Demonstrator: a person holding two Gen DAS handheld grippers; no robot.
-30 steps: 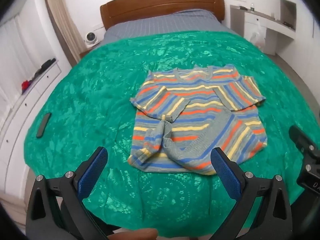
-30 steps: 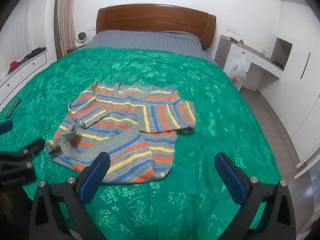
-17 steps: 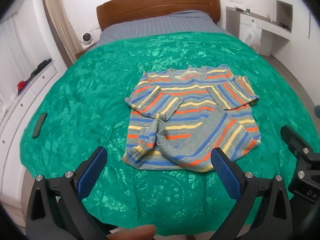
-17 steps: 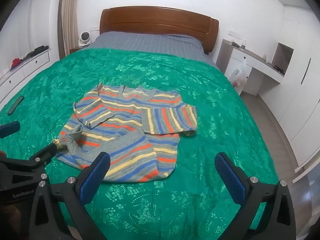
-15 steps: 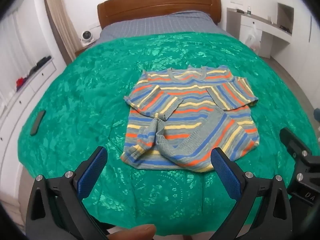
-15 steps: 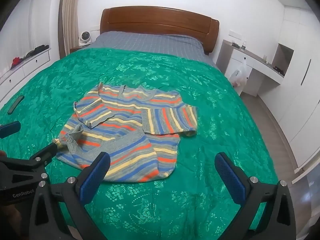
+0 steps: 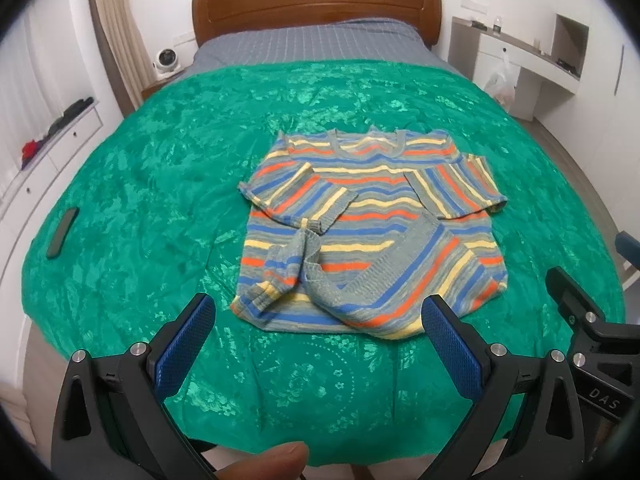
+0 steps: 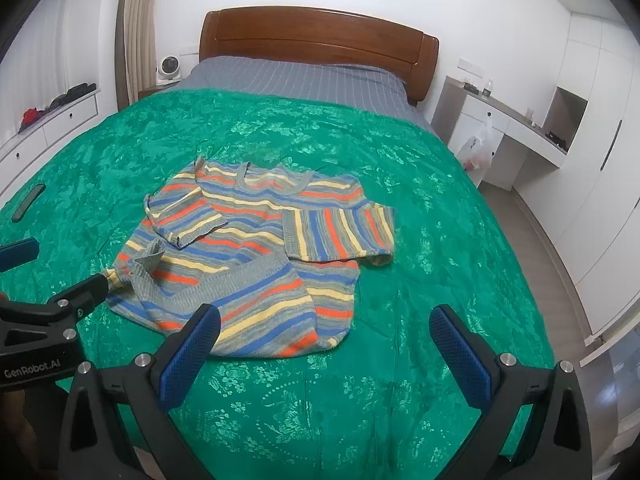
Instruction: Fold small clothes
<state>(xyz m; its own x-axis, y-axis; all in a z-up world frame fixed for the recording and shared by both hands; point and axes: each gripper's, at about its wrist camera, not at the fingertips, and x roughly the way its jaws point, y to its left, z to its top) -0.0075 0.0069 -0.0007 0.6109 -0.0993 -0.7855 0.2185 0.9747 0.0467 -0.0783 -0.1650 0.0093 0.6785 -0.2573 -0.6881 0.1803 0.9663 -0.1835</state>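
Note:
A small striped knit sweater (image 7: 372,232) in grey, blue, orange and yellow lies on the green bedspread (image 7: 160,200), both sleeves folded in and its bottom hem turned up. It also shows in the right wrist view (image 8: 256,252). My left gripper (image 7: 316,316) is open and empty, held above the bed's near edge, short of the sweater's hem. My right gripper (image 8: 320,322) is open and empty, near the sweater's lower right corner. The left gripper's body (image 8: 48,316) shows at the left of the right wrist view.
A dark remote-like bar (image 7: 62,232) lies on the bedspread at the left. A wooden headboard (image 7: 316,4) and grey pillow area are at the far end. White drawers (image 7: 48,148) stand left, a desk (image 8: 516,132) and wardrobe right.
Both grippers have drawn back a little from the sweater and stayed open. The sweater has not moved.

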